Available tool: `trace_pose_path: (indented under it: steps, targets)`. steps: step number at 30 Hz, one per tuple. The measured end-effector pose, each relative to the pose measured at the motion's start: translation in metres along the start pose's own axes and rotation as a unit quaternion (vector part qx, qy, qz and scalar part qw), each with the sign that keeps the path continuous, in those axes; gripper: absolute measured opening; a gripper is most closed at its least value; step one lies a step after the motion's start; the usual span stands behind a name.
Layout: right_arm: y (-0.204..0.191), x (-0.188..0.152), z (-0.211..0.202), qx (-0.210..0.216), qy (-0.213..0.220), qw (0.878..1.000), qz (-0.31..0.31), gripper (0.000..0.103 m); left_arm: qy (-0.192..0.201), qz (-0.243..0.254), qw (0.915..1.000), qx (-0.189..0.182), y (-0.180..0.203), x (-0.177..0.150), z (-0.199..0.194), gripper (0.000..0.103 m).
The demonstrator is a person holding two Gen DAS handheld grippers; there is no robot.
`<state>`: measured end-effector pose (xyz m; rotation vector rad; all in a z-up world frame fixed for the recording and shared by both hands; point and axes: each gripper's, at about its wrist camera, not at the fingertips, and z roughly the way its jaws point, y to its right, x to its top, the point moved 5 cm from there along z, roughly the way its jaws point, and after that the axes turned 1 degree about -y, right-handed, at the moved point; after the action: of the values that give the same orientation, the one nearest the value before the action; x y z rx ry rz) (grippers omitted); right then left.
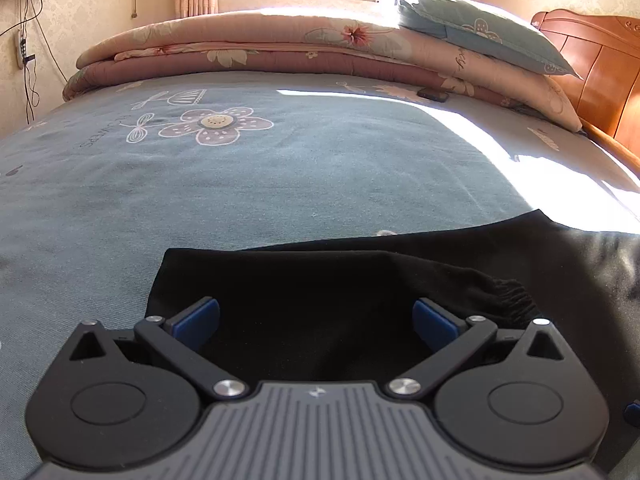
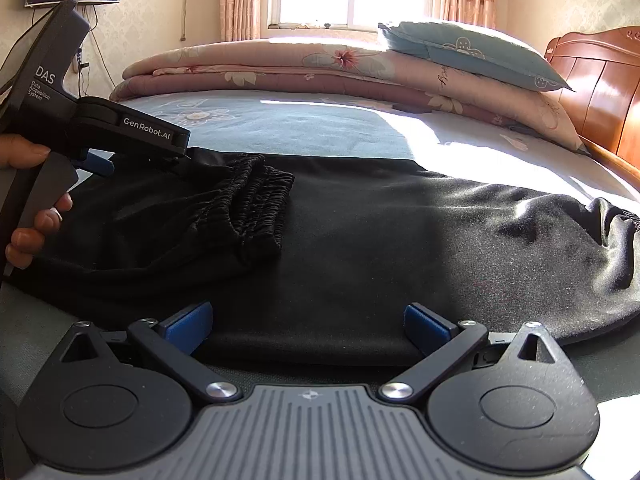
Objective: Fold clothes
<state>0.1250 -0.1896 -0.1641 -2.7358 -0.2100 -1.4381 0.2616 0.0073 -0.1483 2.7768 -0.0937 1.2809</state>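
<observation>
Black trousers spread flat across the blue-grey bed sheet, near the front edge of the bed, with one part doubled back so that its gathered elastic cuff lies on top of the dark cloth. Left claw spread wide, blue pads well apart, low over the folded part of the trousers with nothing between them. Right claw likewise wide open, gripping nothing, poised at the near hem of the trousers. In the right wrist view, a hand wrapped round the handle of the left tool at the far left. Beyond, a folded floral quilt along the far side of the bed, a blue pillow resting on it, a wooden headboard to the right, sunlight falling across the sheet.
</observation>
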Motion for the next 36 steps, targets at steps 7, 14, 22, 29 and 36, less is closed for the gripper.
trace_pose_path:
  steps: [7,14,22,29,36]
  targets:
    - [0.002,0.005,-0.004,0.002,0.007,1.000,0.006,0.103,-0.004,0.036,0.9982,-0.047,0.030,-0.008,-0.009,0.102]
    - [0.004,0.012,-0.006,0.004,0.001,1.000,0.012,0.103,-0.021,0.045,0.9979,-0.042,0.038,-0.020,0.001,0.102]
    - [0.069,0.056,-0.045,0.005,0.054,0.993,0.109,0.103,0.007,0.005,0.9984,-0.057,0.027,-0.016,-0.008,0.102]
    - [0.215,0.049,-0.066,0.008,0.071,0.941,0.332,0.103,0.046,-0.007,0.9946,-0.093,0.031,-0.010,-0.018,0.102]
    - [0.327,0.001,-0.057,0.023,0.074,0.844,0.530,0.103,0.028,-0.008,0.9952,-0.093,0.036,-0.014,-0.005,0.102]
